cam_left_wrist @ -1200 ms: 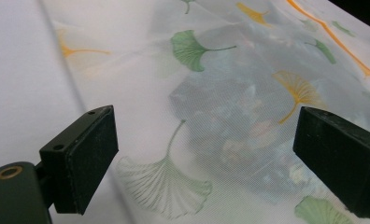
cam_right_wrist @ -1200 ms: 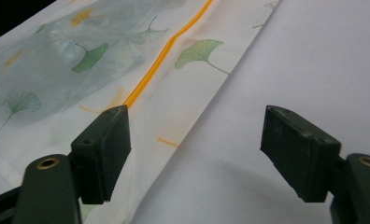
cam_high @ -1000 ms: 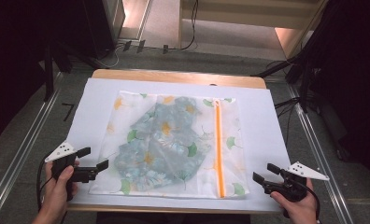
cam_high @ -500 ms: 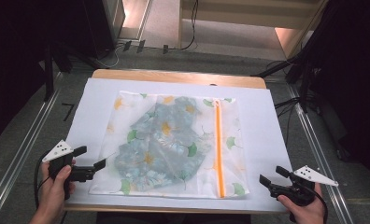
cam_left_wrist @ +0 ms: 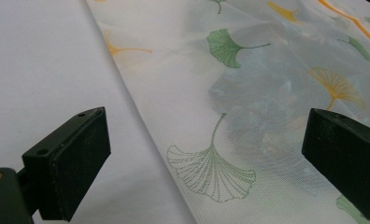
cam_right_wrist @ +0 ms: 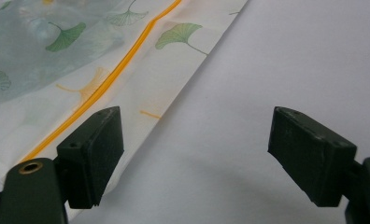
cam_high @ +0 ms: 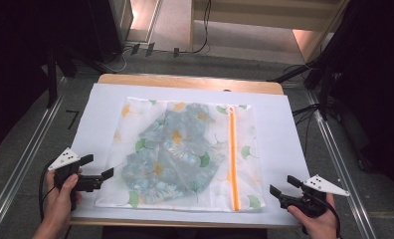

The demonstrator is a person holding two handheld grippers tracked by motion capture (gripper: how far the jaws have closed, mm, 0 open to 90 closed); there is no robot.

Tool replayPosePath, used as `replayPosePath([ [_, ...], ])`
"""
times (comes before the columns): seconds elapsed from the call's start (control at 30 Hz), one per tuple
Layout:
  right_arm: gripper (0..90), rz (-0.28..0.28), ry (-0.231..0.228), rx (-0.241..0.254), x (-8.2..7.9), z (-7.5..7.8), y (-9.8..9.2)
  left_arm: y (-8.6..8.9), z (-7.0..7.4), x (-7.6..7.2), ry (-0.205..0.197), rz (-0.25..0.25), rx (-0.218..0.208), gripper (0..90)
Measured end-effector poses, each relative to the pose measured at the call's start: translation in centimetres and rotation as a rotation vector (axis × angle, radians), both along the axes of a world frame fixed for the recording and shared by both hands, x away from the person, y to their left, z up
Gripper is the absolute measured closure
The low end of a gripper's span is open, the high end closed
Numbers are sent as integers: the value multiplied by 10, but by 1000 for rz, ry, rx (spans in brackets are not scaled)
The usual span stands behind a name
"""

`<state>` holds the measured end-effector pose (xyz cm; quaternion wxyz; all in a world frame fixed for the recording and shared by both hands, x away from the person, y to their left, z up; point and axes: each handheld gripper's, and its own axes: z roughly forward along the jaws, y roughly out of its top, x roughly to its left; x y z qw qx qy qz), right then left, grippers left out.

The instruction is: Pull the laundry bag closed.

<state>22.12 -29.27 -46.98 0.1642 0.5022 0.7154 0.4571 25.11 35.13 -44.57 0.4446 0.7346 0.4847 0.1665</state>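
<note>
A white mesh laundry bag (cam_high: pixel 185 149) printed with green and yellow ginkgo leaves lies flat on the white table cover (cam_high: pixel 279 139). A blue-grey garment (cam_high: pixel 172 149) shows through the mesh. An orange zipper (cam_high: pixel 232 159) runs along the bag's right side. My left gripper (cam_high: pixel 98 169) is open at the bag's near left edge, its jaws straddling that edge (cam_left_wrist: pixel 141 130) with nothing held. My right gripper (cam_high: pixel 281 186) is open off the bag's near right corner; its left jaw sits over the bag's right border (cam_right_wrist: pixel 164 84) and nothing is held.
The wooden table edge (cam_high: pixel 185 80) shows at the far side. Metal rails (cam_high: pixel 23 164) run along both sides of the table. Cables (cam_high: pixel 304 112) trail on the grey floor beyond and to the right.
Both grippers have drawn back toward the near edge of the table, the right one also slightly outward. The bag has not moved.
</note>
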Motion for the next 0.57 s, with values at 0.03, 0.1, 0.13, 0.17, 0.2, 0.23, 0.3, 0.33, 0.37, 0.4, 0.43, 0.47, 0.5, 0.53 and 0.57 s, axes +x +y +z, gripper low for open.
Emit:
replayPosePath([
  [0.03,193,-4,-3,3,0,0,0,0,0,0,-2,0,-3,16],
  [0.1,196,-7,-1,2,0,0,-1,1,0,0,0,1,0,16],
  [0.13,197,-11,1,1,0,-1,-2,1,0,0,3,2,3,16],
  [0.17,199,-10,1,2,0,-1,-2,1,0,0,5,1,5,16],
  [0.2,199,-10,1,3,0,-1,-2,0,-1,1,5,3,4,16],
  [0.23,199,-9,2,2,0,-1,-2,0,-1,1,8,3,6,16],
  [0.3,199,-11,3,-1,0,-1,-2,0,-1,1,13,1,6,16],
  [0.33,199,-9,3,-4,0,-1,-1,0,-1,1,17,-5,7,16],
  [0.37,200,-7,4,-6,0,-1,-1,-1,-2,1,19,-9,7,16],
  [0.4,200,-4,7,-4,0,-1,-1,-1,-2,1,22,-14,10,16],
  [0.43,202,-3,7,-5,0,-2,-1,-1,-1,1,25,-16,10,16],
  [0.47,204,-3,8,-8,0,-2,0,-1,-1,1,29,-15,10,16],
  [0.5,206,-1,12,-5,0,-2,0,-1,-1,1,30,-11,10,17],
  [0.53,207,0,12,-5,0,-2,0,-2,-1,1,35,-8,14,17],
  [0.57,208,5,9,-6,0,-2,0,-2,-2,2,40,-13,19,17],
])
